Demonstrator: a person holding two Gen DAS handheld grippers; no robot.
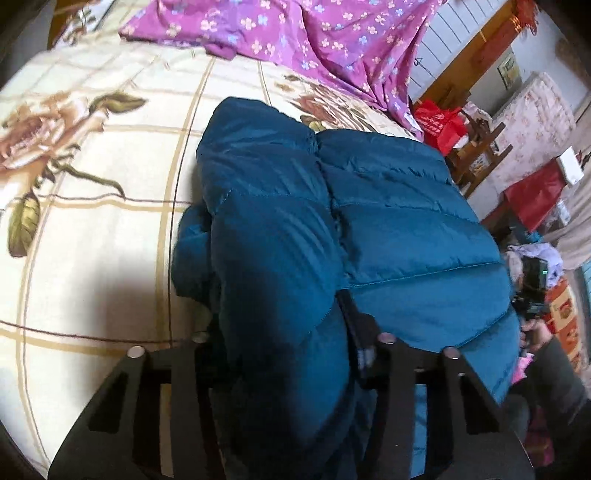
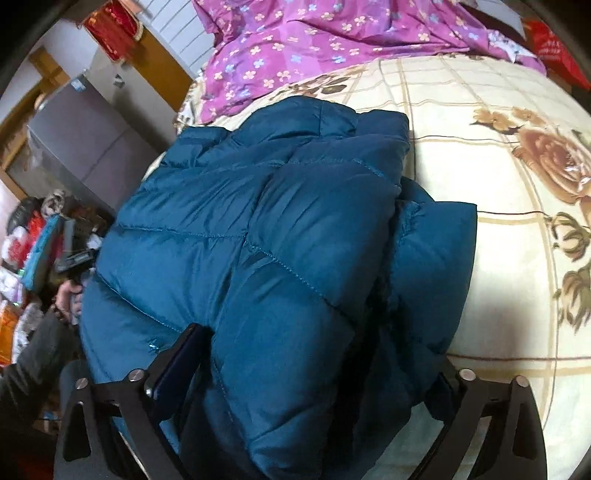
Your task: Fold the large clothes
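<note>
A teal quilted puffer jacket lies folded in a thick bundle on a cream floral bedspread. My left gripper is open, its fingers straddling the near left fold of the jacket. In the right wrist view the same jacket fills the middle of the frame. My right gripper is open wide, its two fingers standing either side of the near bulge of the jacket. The other gripper shows small beyond the jacket's edge in each view, in the left wrist view and in the right wrist view.
A purple flowered quilt is bunched at the far side of the bed. Past the bed's edge are red bags, wooden furniture, a grey cabinet and piled clutter on the floor.
</note>
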